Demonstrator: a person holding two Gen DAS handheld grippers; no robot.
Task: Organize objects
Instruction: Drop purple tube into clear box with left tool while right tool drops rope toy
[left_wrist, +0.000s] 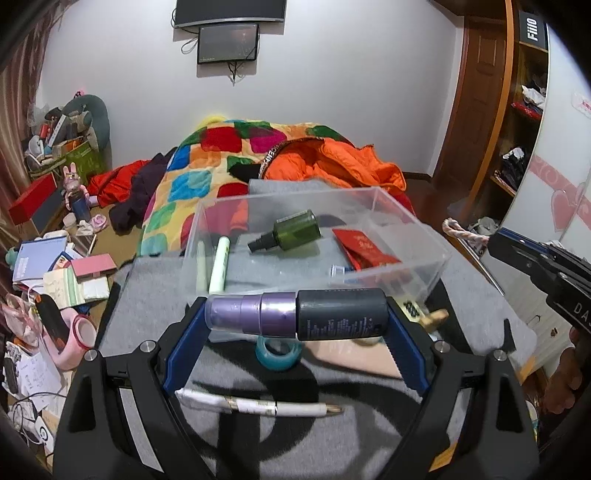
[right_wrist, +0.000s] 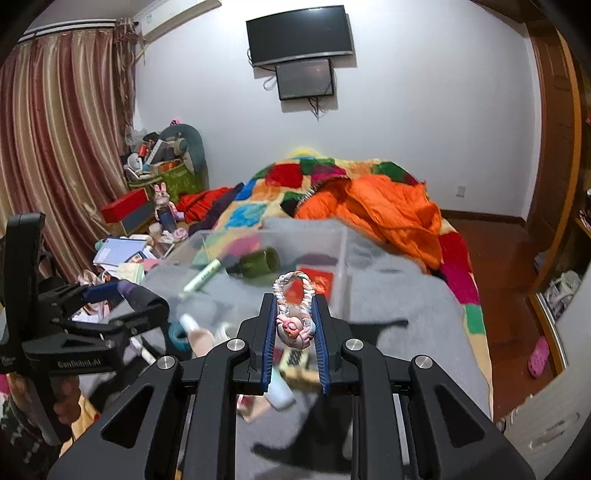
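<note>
The left gripper (left_wrist: 295, 317) grasps a purple-and-dark-grey cylindrical spray bottle (left_wrist: 295, 314) end to end between its blue-padded fingers (left_wrist: 184, 343). The bottle's long axis lies crosswise, clear purple cap to the left, grey body to the right, held above the grey blanket (left_wrist: 147, 302).

The right gripper (right_wrist: 294, 325) is clenched on a pink figurine charm with a braided rope loop (right_wrist: 293, 295); the loop stands up and points forward past the fingertips.

Under the bottle lie a white cable (left_wrist: 258, 406) and a teal tape roll (left_wrist: 277, 354), the roll partly hidden by the bottle. A yellowish item just right of the bottle is too covered to name.

Just beyond the bottle sits a clear plastic bin (left_wrist: 417, 236). In it are a green glass bottle (left_wrist: 291, 232) lying on its side, black nozzle pointing left, a pale green tube (left_wrist: 220, 264) along the left wall, and a red packet (left_wrist: 364, 247) to the right.

Farther off lie a patchwork quilt (left_wrist: 207, 166) and an orange duvet (left_wrist: 351, 162). The right wrist view blurs the nearer clutter.
</note>
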